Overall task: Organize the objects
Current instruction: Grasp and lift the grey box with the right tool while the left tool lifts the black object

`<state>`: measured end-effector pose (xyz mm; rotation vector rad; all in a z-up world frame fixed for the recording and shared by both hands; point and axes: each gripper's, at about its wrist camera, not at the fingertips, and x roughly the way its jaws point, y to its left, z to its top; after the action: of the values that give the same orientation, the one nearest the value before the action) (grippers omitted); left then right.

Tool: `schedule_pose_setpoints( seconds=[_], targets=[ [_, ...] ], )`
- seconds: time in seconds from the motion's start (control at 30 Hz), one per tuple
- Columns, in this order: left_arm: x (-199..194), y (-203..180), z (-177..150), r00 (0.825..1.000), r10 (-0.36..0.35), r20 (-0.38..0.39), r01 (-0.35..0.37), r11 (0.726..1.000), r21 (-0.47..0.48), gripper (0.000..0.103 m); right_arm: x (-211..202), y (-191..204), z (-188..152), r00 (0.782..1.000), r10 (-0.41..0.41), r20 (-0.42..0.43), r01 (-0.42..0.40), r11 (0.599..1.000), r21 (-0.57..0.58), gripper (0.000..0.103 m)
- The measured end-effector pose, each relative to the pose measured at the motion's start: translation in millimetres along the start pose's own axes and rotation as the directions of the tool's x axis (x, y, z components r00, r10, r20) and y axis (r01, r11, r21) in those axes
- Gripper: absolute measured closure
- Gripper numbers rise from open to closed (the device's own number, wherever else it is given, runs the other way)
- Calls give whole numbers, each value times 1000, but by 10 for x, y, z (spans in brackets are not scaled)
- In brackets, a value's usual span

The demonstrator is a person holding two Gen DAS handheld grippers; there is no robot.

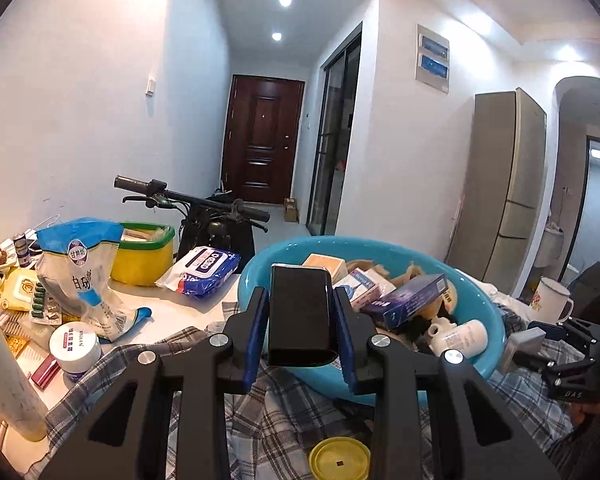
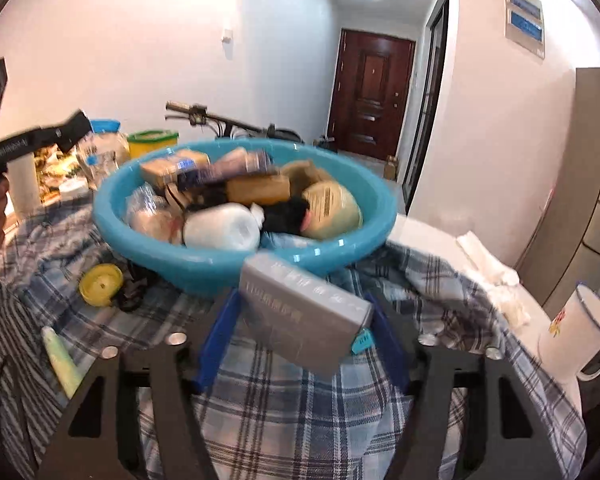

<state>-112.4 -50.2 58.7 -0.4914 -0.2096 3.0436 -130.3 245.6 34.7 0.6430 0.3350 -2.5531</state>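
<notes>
A hallway with a dark red door (image 1: 262, 140) runs behind a cluttered table (image 1: 204, 308), much of it draped with a blue plaid cloth (image 2: 284, 396). In the middle of the cloth sits a blue basin (image 2: 352, 240), and both hands hold their loads on the near side of it.

The left tool (image 1: 301, 326) pinches a black box (image 1: 300, 316) between its blue pads, which press on both long sides. The box's long axis runs straight ahead along the fingers, and its far end overlaps the basin's near rim in the left wrist view; whether it is over the rim or short of it I cannot tell.

The right tool (image 2: 300, 334) has a grey box (image 2: 304, 312) between its fingers, lying askew, its long axis slanting from upper left to lower right. Blur makes it unclear whether the pads truly press on it, so I cannot tell whether this is a firm hold. The basin lies directly ahead of this box, just beyond its far corner.

The basin is already well filled: a white bottle (image 2: 220, 227), a purple carton (image 1: 412, 300), tan boxes, a round yellowish pack (image 2: 332, 210) and something black. A yellow tub (image 1: 142, 256) with a green rim stands farther back, holding flat packets.

By my reading, the left load is nearer to going in, needing only a short push forward.
</notes>
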Motion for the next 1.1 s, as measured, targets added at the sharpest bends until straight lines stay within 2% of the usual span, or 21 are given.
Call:
schedule_pose_setpoints(
  seconds=[0.07,0.1,0.2,0.27,0.3,0.47,0.6,0.67,0.73,0.8,0.83,0.9,0.97,1.0,1.1],
  targets=[
    [-9,24,9,1000,-1,0,1,1000,-12,69,-99,-61,68,1000,20,19,-20,999,25,63],
    [-8,45,12,1000,1,-1,-1,1000,-21,69,-115,-80,104,1000,20,6,-20,999,29,65],
    [-10,111,21,1000,1,-1,-1,999,-44,69,-112,-100,94,1000,-10,-15,10,1000,22,65],
    [-2,157,31,1000,1,-5,-1,998,-63,69,-35,-135,31,998,21,-56,-19,999,39,48],
    [1,174,31,1000,0,-8,-1,998,-70,69,29,-136,-13,996,24,-86,-20,999,43,34],
    [17,234,16,1000,5,-16,-7,996,-92,69,229,39,-180,985,46,-166,-52,998,-32,33],
    [67,227,-7,999,12,-34,-15,996,-84,69,401,-31,-272,965,-23,-260,14,999,-36,32],
    [80,196,-13,999,8,-41,-11,997,-74,69,470,-74,-317,959,-46,-280,45,999,-12,30],
    [77,145,-17,999,3,-38,-5,999,-54,69,499,-88,-353,953,-55,-297,55,998,-11,21],
    [64,96,-24,999,0,-34,-1,999,-33,69,559,-56,-393,943,-57,-326,51,998,-27,20],
    [63,72,-31,999,-1,-33,0,1000,-21,69,590,-47,-414,937,-58,-344,49,998,-33,23],
    [71,35,-38,999,-1,-36,1,1000,-2,69,631,-66,-449,930,-50,-365,44,999,-25,42],
    [78,15,-43,999,-3,-39,3,1000,8,69,603,-114,-451,934,-34,-355,37,999,1,50],
    [81,5,-44,999,-3,-40,3,1000,12,69,576,-137,-445,938,-22,-346,29,1000,13,82],
    [80,-6,-42,999,-5,-40,6,1000,16,69,502,-155,-434,947,-12,-321,19,1000,18,85]
  ],
)
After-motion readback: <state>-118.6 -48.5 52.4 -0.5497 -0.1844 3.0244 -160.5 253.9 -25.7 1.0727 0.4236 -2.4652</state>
